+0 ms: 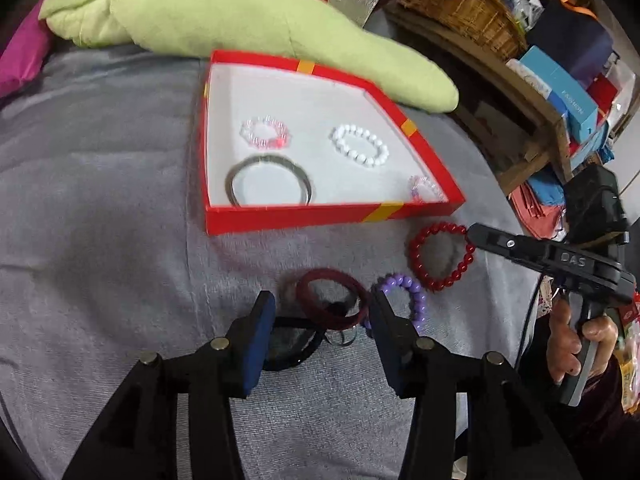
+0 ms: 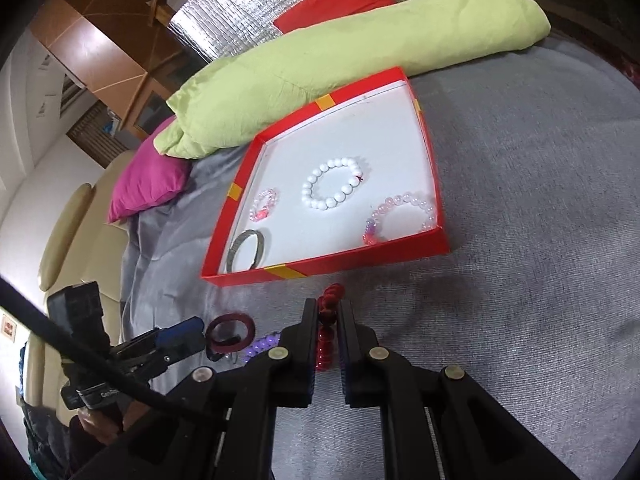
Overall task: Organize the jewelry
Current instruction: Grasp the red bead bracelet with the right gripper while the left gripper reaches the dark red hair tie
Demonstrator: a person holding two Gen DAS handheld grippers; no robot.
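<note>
The right gripper [image 2: 329, 307] pinches the red beaded bracelet [image 1: 442, 255], just in front of the shallow red cardboard box [image 1: 280, 213] on the grey blanket [image 1: 100, 168]. The left gripper [image 1: 324, 304] spreads wide over the dark maroon bangle [image 1: 334, 299], beside the purple beaded bracelet [image 1: 408, 294]. Inside the box lie a white beaded bracelet [image 1: 360, 146], a metal bangle [image 1: 269, 179] and two pink bead bracelets.

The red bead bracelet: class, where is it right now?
The red bead bracelet lies on the grey cloth just outside the red box, near its front right corner, beside the purple bracelet, pinched by the right gripper.
</note>
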